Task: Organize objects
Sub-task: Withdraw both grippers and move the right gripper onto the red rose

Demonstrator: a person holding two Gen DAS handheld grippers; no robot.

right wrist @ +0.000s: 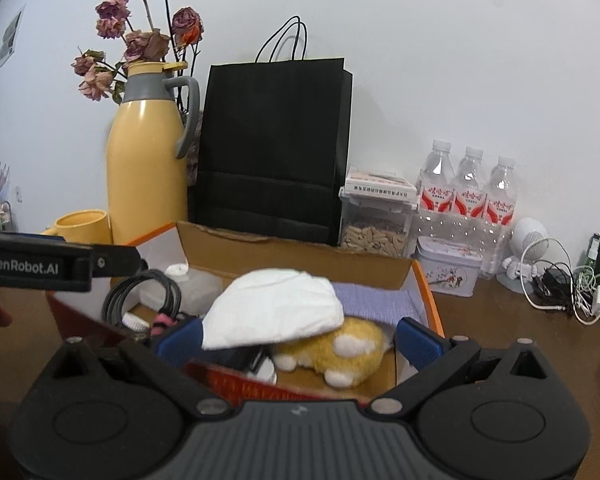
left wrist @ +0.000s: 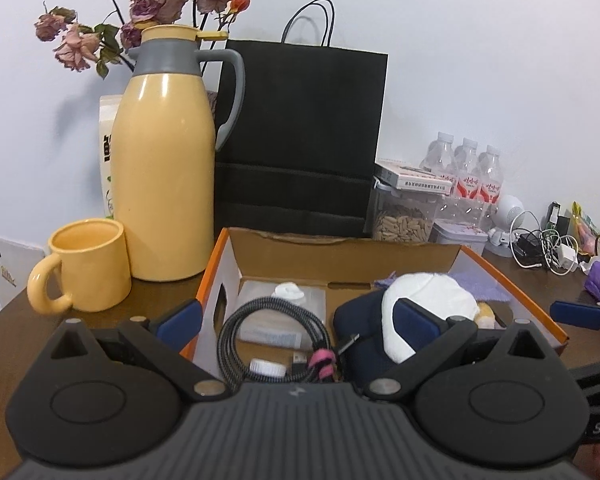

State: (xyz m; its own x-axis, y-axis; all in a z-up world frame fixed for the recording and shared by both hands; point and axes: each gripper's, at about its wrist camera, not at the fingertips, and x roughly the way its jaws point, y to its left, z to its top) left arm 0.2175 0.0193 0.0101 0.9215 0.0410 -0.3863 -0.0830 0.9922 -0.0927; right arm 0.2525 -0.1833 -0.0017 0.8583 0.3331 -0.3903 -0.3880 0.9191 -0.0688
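An open orange-edged cardboard box (left wrist: 512,284) (right wrist: 428,292) sits on the brown table. It holds a coiled grey cable (left wrist: 268,336) (right wrist: 140,296), a white face mask (left wrist: 424,304) (right wrist: 276,308), a yellow plush toy (right wrist: 336,352), a dark blue pouch (left wrist: 352,320) and a small plastic bag (left wrist: 284,312). My left gripper (left wrist: 298,316) is open over the box's near left part, empty. My right gripper (right wrist: 298,338) is open at the box's near edge, its blue fingers either side of the mask and plush, empty.
A yellow thermos (left wrist: 164,172) and yellow mug (left wrist: 88,264) stand left of the box. A black paper bag (left wrist: 300,140) stands behind it. A nut jar (right wrist: 374,224), a tin (right wrist: 446,272), three water bottles (right wrist: 468,192) and tangled chargers (right wrist: 572,288) are at right.
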